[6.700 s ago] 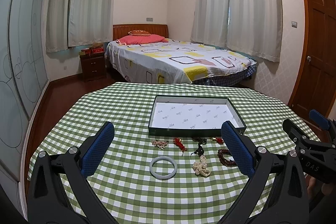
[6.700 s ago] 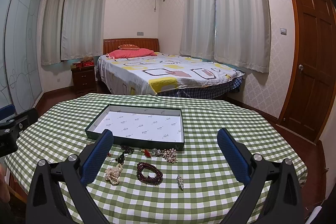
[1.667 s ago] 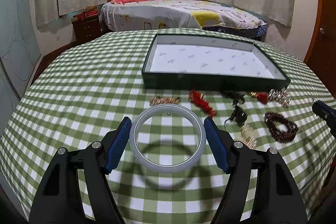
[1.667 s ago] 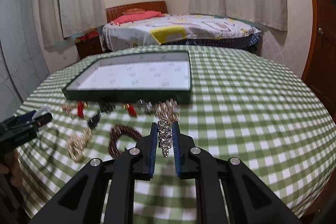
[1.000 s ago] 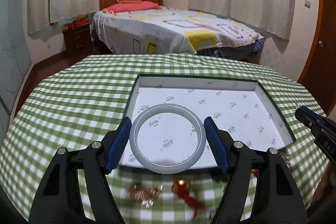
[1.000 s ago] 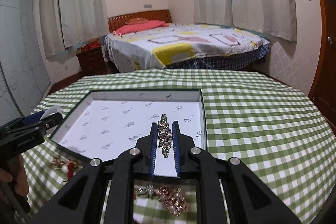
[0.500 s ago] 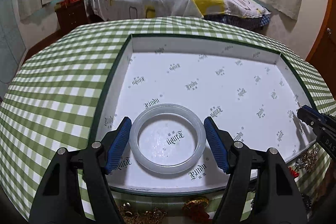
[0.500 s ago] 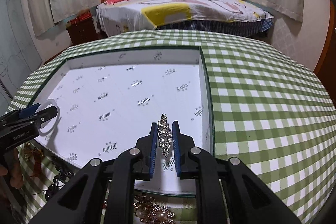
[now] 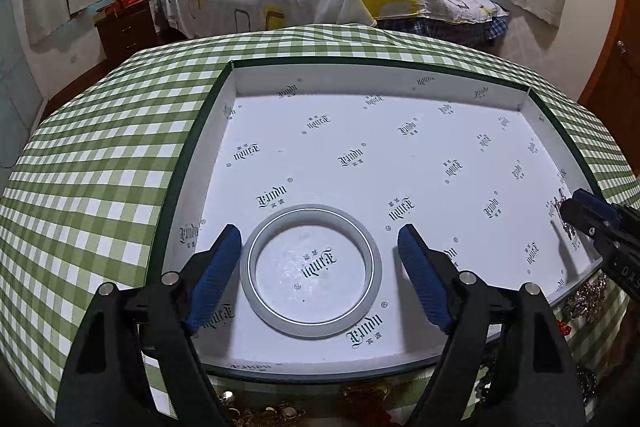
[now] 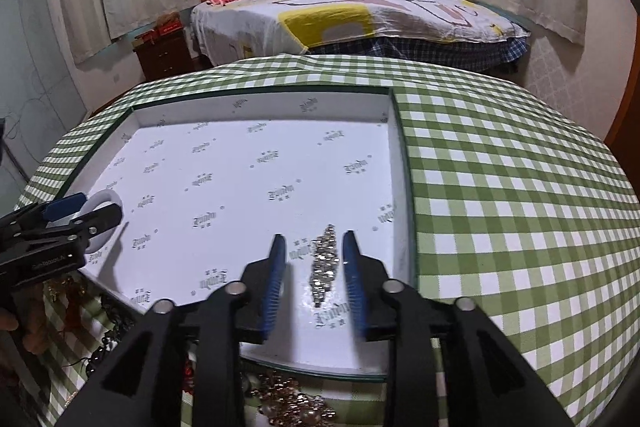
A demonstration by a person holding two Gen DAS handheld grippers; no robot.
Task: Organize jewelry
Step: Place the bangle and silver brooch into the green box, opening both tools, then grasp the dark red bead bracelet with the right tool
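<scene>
Both tongs stand over the tray [image 9: 224,95], each with a piece lying loose between its parted fingers. The left tongs [image 9: 320,259] are wide: the bangle [image 9: 311,323] lies flat on the tray floor between the blue pads, with a gap showing on either side, so nothing is gripped. It sits in the near-left part of the tray, straight ahead of those tongs and closer to the left pad than the right; being a ring, it has no long axis to speak of. The right tongs [image 10: 314,267] are parted only narrowly, and the brooch [image 10: 324,267] lies on the tray floor between their pads, touching neither as far as can be told. Its long axis runs straight ahead along the fingers, one tip pointing away toward the tray's far wall, the other back toward the tongs; it rests near the right wall. Each piece belongs to the nearer tongs, well apart from the other. More jewelry [image 10: 292,407] lies on the checked surface [image 10: 520,187] just under and behind both tongs, outside the near wall; the next move likely calls for drawing back and up, clear of that wall.
</scene>
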